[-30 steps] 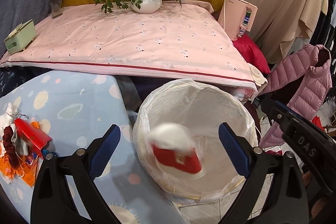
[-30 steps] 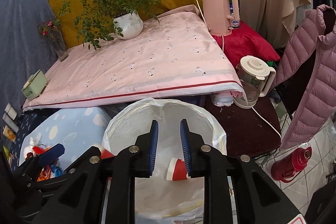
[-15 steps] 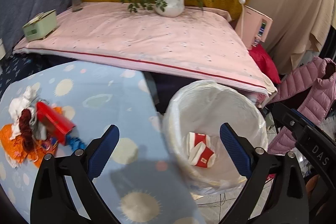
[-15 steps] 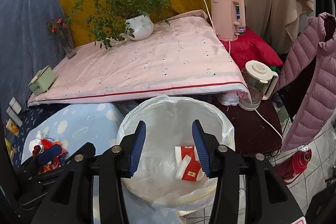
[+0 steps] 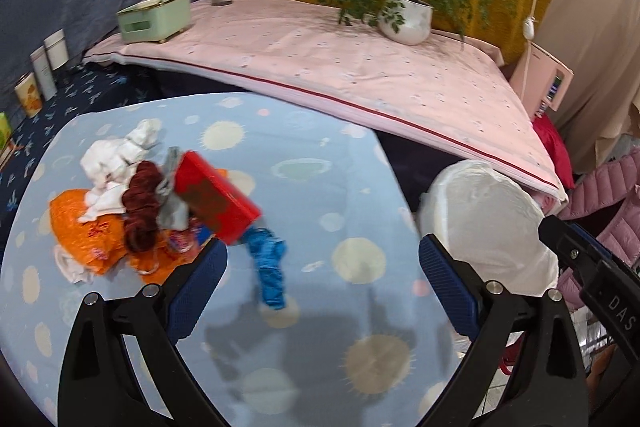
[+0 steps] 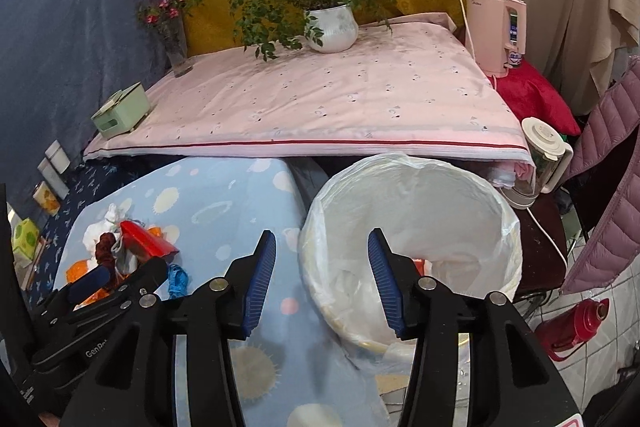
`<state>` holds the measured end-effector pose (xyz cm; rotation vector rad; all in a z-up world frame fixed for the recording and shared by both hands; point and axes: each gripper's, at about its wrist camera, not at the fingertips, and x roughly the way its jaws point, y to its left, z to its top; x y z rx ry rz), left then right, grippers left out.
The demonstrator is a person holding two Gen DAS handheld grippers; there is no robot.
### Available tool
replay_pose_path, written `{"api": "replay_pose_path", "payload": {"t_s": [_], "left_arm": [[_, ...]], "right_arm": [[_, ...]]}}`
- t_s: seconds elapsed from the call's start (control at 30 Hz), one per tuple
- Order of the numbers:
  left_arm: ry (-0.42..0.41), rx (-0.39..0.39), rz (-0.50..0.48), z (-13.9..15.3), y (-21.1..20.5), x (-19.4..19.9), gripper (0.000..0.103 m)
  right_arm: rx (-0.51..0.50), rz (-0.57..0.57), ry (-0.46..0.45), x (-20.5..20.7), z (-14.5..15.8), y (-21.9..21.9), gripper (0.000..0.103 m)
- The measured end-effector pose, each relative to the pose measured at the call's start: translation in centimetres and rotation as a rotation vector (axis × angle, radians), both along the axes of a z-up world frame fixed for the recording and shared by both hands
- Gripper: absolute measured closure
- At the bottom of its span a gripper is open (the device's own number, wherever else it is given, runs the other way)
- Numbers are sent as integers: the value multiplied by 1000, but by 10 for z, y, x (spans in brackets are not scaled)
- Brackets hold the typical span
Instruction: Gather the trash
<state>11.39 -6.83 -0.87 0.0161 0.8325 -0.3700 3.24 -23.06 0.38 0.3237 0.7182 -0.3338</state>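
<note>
A trash pile lies on the blue spotted table [image 5: 312, 195]: a red box [image 5: 216, 197], white tissue [image 5: 116, 155], dark red yarn [image 5: 140, 203], an orange bag [image 5: 86, 231] and a blue wrapper [image 5: 270, 265]. My left gripper [image 5: 322, 287] is open and empty, above the table just right of the pile. The white-lined trash bin [image 6: 412, 227] stands at the table's right edge, with red scraps inside. My right gripper [image 6: 322, 281] is open and empty over the bin's left rim. The pile also shows in the right wrist view [image 6: 132, 247].
A pink-covered bed [image 6: 328, 99] lies behind, with a potted plant [image 6: 332, 27], a green box [image 6: 122, 111] and a flower vase [image 6: 176, 47]. A pink kettle [image 6: 496, 31], a blender jug [image 6: 540, 159], a red thermos [image 6: 576, 323] and a pink jacket [image 6: 608, 187] are to the right.
The red and white cup dropped from my left gripper into the bin. My left gripper swung left from the bin toward the pile. My right gripper opened wide.
</note>
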Motion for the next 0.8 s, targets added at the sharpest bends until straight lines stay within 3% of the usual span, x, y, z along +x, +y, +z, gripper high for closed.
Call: {"api": "replay_pose_path", "payload": {"t_s": [0.33, 0.8], "left_arm": [[-9, 30, 139, -10, 85, 10, 11], [54, 81, 344, -53, 216, 28, 11]], "right_arm": [[3, 127, 52, 27, -19, 62, 56], [35, 262, 147, 73, -65, 134, 56]]}}
